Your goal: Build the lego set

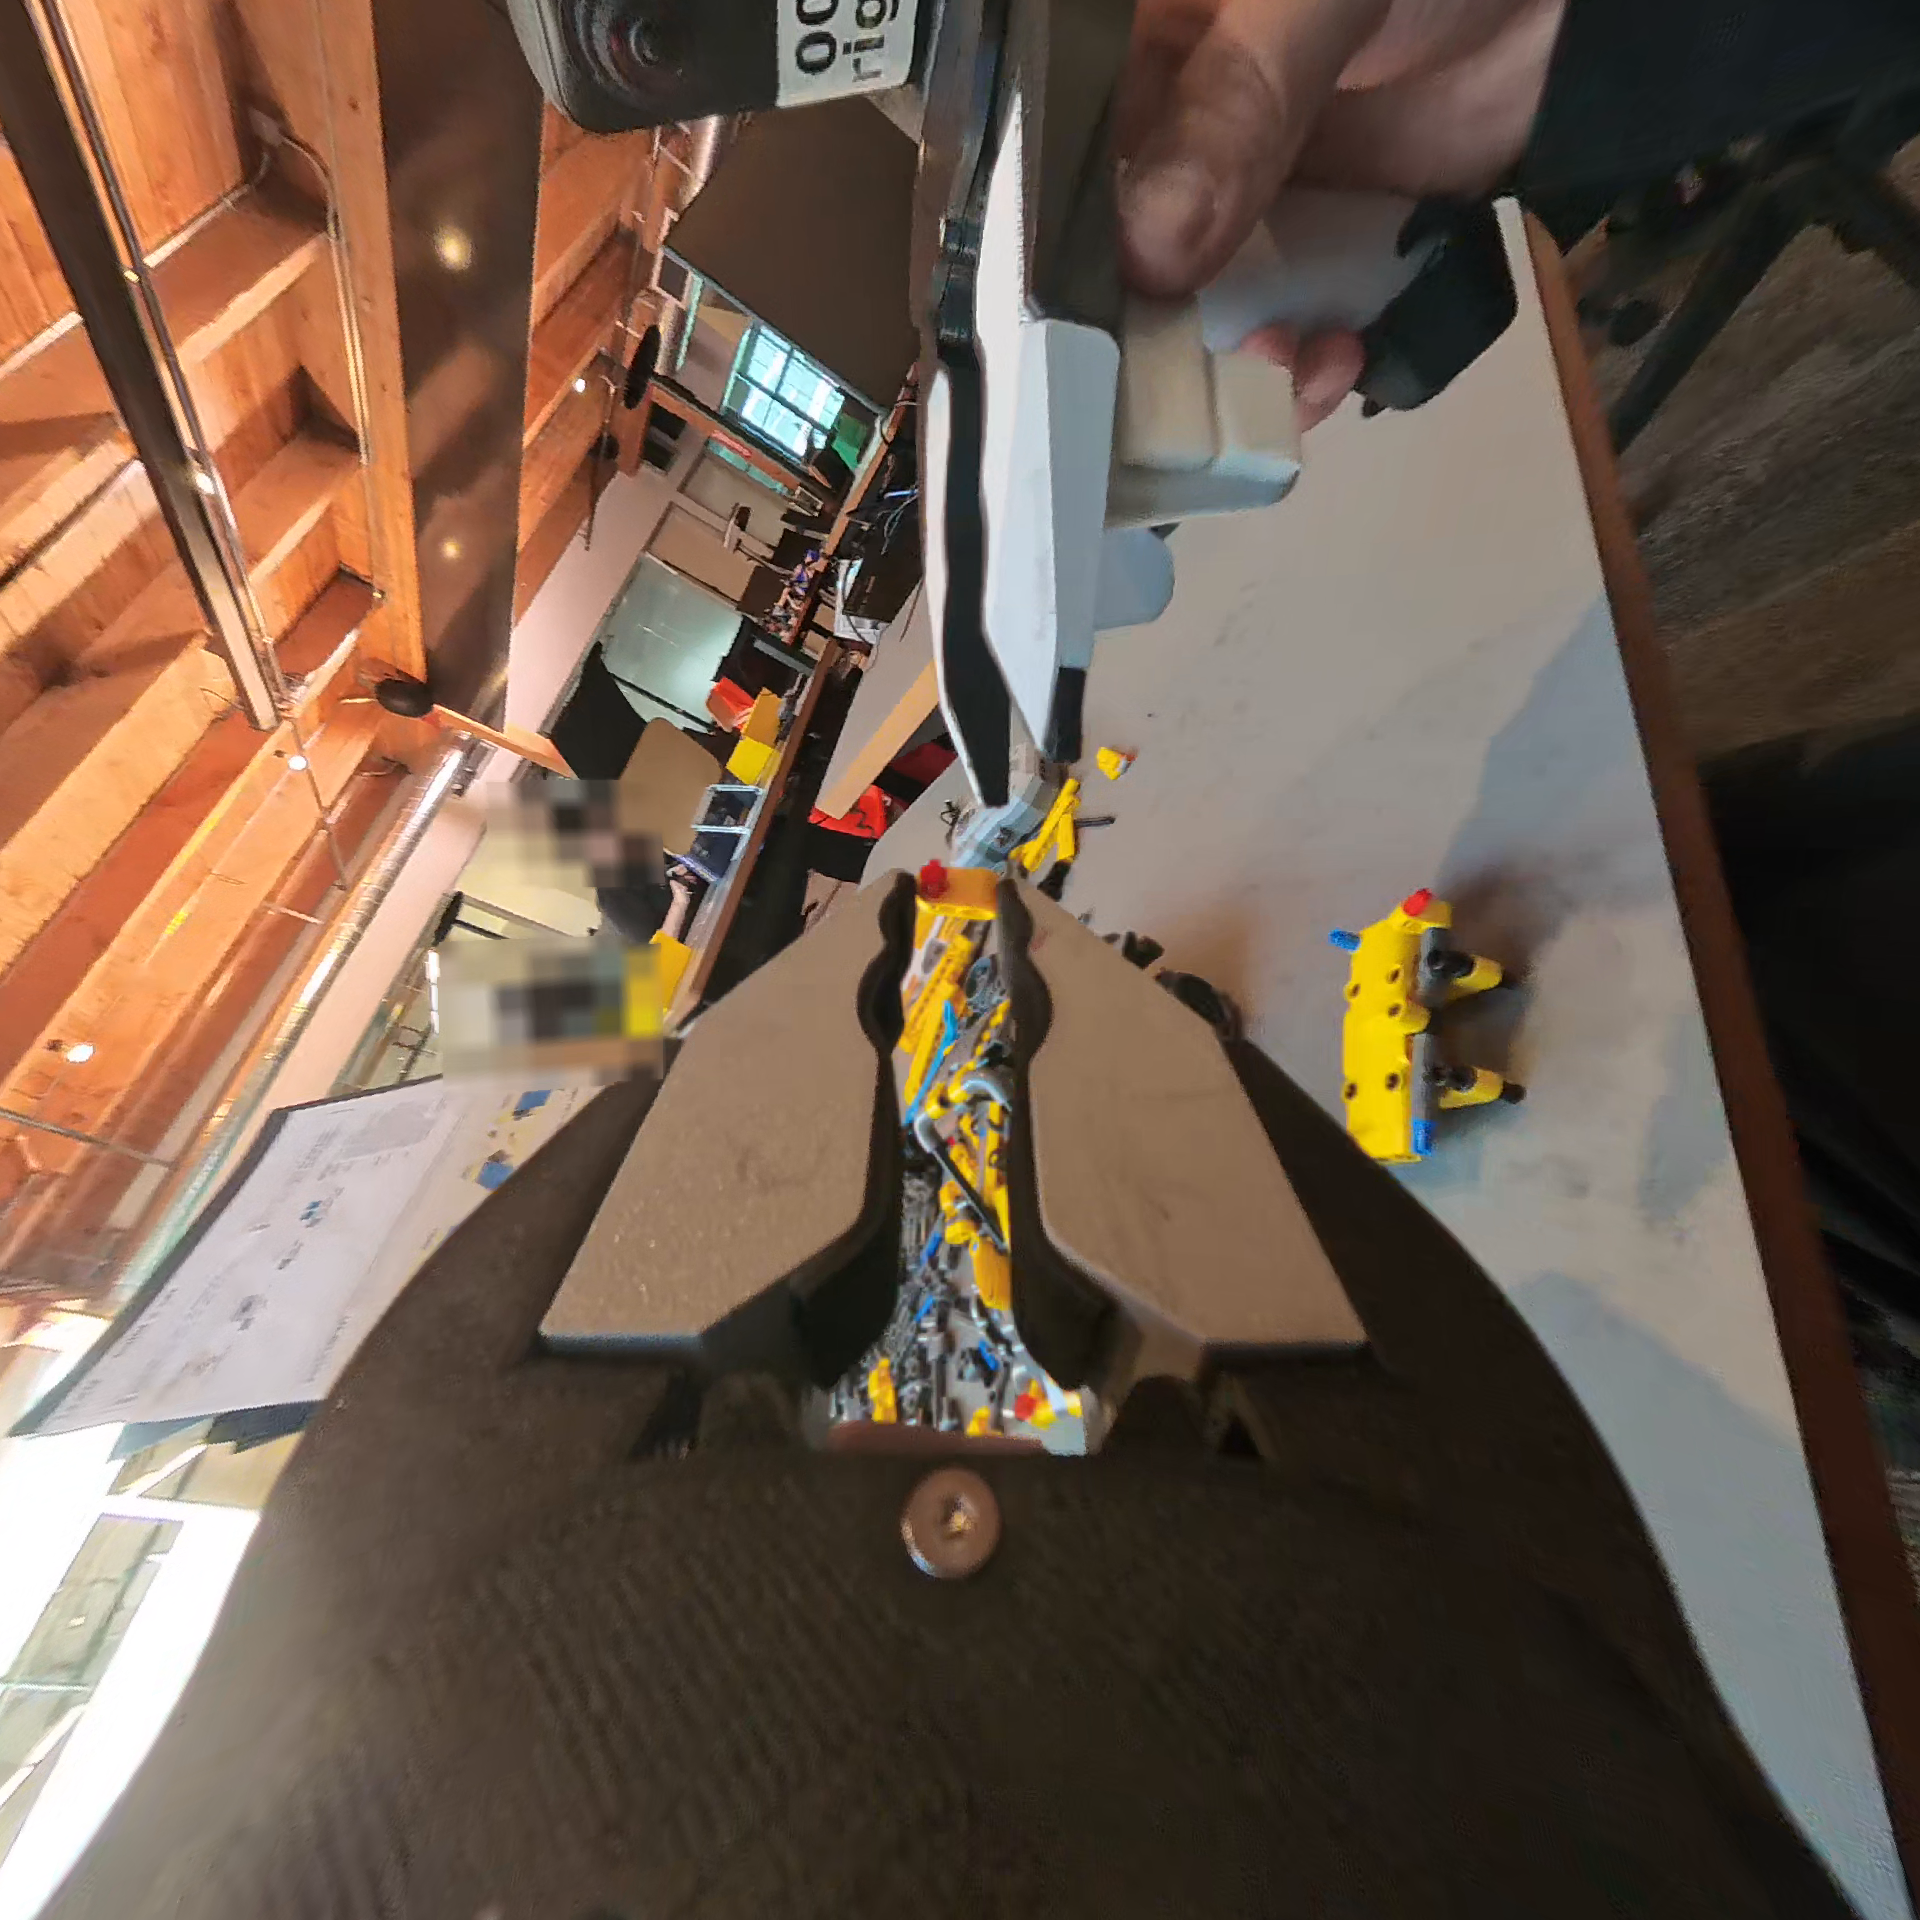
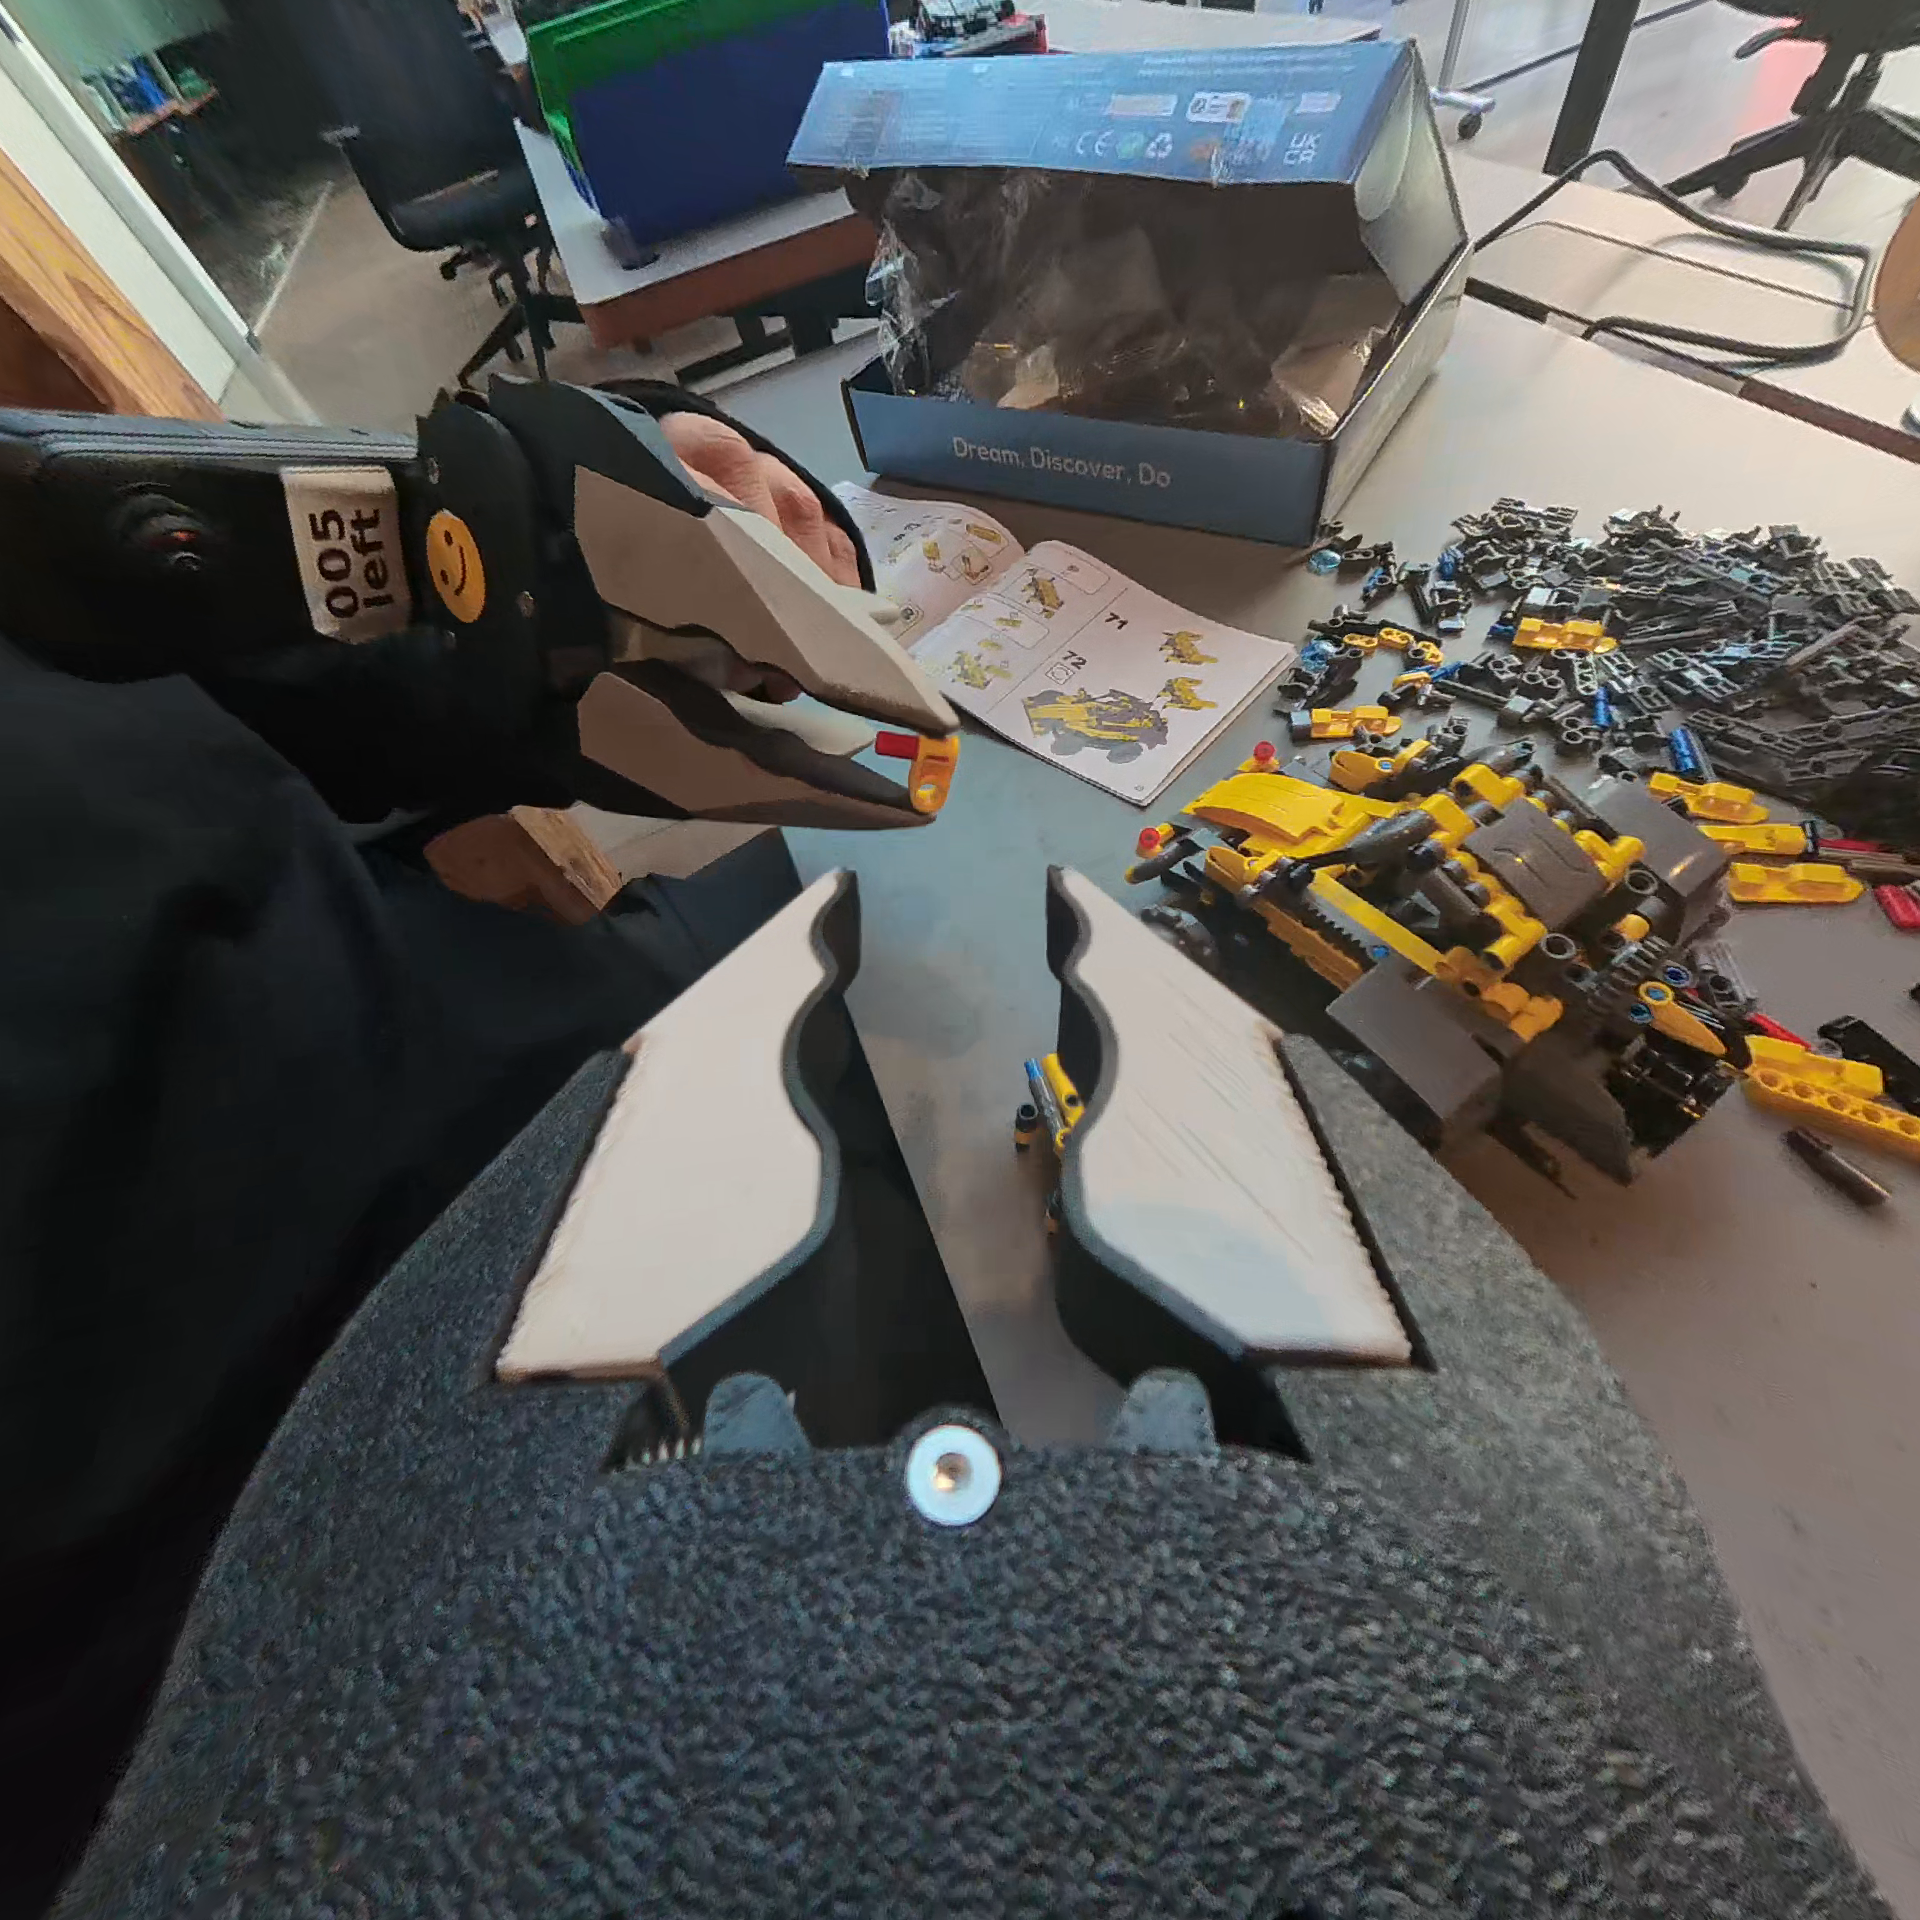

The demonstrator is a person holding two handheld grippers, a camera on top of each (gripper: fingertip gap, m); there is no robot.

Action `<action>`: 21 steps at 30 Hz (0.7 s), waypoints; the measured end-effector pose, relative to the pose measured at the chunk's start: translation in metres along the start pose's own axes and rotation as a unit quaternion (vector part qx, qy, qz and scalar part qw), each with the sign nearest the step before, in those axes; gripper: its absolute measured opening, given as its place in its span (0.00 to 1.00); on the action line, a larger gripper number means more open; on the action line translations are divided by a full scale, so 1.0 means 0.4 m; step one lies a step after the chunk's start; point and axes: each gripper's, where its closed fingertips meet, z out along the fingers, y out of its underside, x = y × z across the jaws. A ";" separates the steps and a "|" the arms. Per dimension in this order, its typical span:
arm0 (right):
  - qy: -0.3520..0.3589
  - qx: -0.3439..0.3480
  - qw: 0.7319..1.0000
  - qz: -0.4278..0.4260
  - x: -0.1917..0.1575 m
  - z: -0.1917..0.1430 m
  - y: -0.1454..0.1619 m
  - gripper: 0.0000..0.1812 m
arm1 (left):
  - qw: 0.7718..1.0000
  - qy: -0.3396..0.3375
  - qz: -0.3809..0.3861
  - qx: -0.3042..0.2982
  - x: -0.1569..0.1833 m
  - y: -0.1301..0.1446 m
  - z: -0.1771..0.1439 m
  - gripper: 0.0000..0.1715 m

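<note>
My left gripper [image 1: 953,902] is shut on a small yellow connector with a red pin [image 1: 964,889] and holds it in the air above the table. The right wrist view shows the same grip [image 2: 935,769], with the connector [image 2: 932,774] at the fingertips. My right gripper [image 2: 951,883] is open and empty, just below and in front of the connector. In the left wrist view it [image 1: 1029,771] hangs in from the top, with a hand on its handle. A small yellow sub-assembly [image 1: 1392,1029] lies on the table; my right finger partly hides it in the right wrist view [image 2: 1051,1101].
A partly built yellow and grey vehicle model [image 2: 1455,935] stands to the right on the grey table [image 2: 935,987]. Behind it lies a pile of loose dark and yellow parts [image 2: 1683,634]. An open instruction booklet [image 2: 1091,665] and an open blue box [image 2: 1143,312] lie farther back. My two grippers' fingertips are within a few centimetres of each other.
</note>
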 end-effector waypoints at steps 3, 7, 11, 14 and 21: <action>-0.025 0.018 1.000 0.002 -0.018 0.004 0.013 0.17 | 1.000 -0.003 0.014 0.003 0.018 0.005 -0.010 0.07; -0.049 0.008 0.998 0.024 -0.025 0.023 0.030 0.19 | 0.999 -0.002 0.033 -0.010 0.038 0.032 -0.007 0.07; -0.067 0.013 0.996 0.050 -0.024 0.052 0.032 0.19 | 0.999 -0.001 0.033 -0.002 0.039 0.024 -0.010 0.07; -0.079 0.023 0.995 0.054 -0.028 0.073 0.030 0.16 | 0.999 0.003 0.041 0.003 0.049 0.020 -0.011 0.07; -0.089 0.026 0.992 0.080 -0.020 0.090 0.039 0.04 | 0.998 0.008 0.062 -0.008 0.068 0.034 -0.008 0.07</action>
